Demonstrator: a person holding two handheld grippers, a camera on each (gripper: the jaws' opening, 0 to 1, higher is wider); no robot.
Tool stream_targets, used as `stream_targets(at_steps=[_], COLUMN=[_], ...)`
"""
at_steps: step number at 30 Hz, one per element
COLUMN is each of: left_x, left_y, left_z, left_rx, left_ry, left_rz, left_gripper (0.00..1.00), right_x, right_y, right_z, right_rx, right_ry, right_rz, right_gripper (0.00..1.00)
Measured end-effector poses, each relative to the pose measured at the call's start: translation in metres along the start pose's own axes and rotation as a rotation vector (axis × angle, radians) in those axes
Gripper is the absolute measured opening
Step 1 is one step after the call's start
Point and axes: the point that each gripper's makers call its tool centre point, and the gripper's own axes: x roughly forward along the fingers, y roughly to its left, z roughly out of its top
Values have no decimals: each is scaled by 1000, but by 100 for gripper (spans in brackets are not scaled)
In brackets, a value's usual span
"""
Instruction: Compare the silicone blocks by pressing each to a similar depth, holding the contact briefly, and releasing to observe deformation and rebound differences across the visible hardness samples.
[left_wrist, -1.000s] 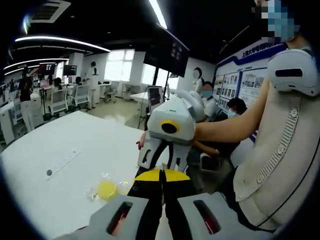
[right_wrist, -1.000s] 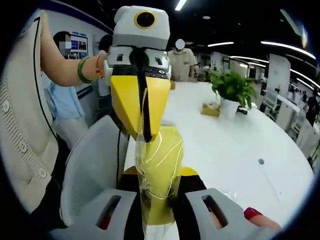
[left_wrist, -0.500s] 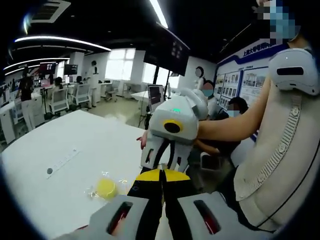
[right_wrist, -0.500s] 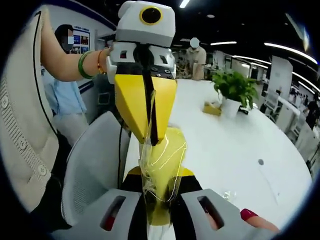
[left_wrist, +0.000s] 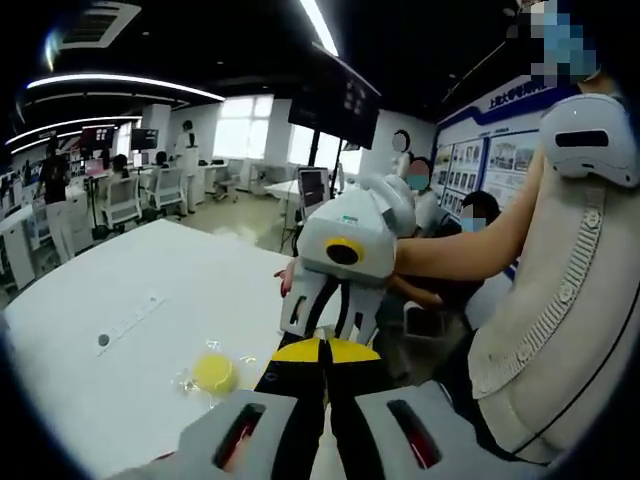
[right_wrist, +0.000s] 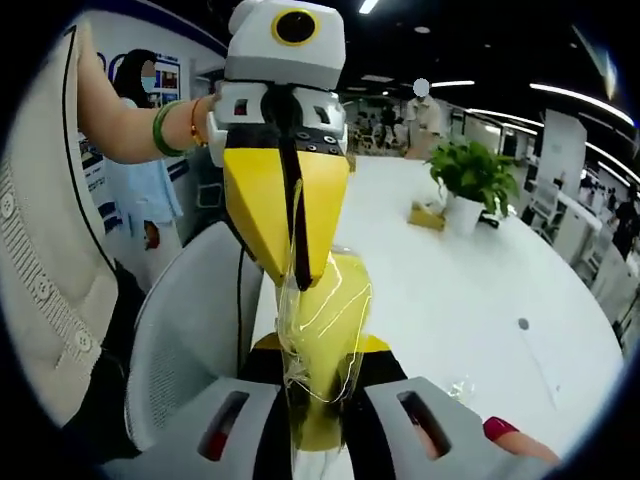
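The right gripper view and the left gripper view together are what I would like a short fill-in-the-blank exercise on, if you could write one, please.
1. In the right gripper view, the right tool is shut on a block whose colour is ____.
2. The clear wrapper around it is pinched at its top by the ____ tool.
3. In the left gripper view, a second wrapped block lies on the ____ table.

Missing words: yellow; left; white.
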Motion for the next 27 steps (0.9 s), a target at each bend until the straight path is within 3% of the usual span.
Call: stream_targets(at_steps=[27], left_x=[-6], left_y=[-5], left_z=[-3], left_rx=[5], left_ry=[5], left_rz=[8], left_gripper=[0], right_x=[4], right_y=[0], right_z=[3], right_rx=[-58], right_ry=[-2], right_rz=[-20], right_gripper=[15])
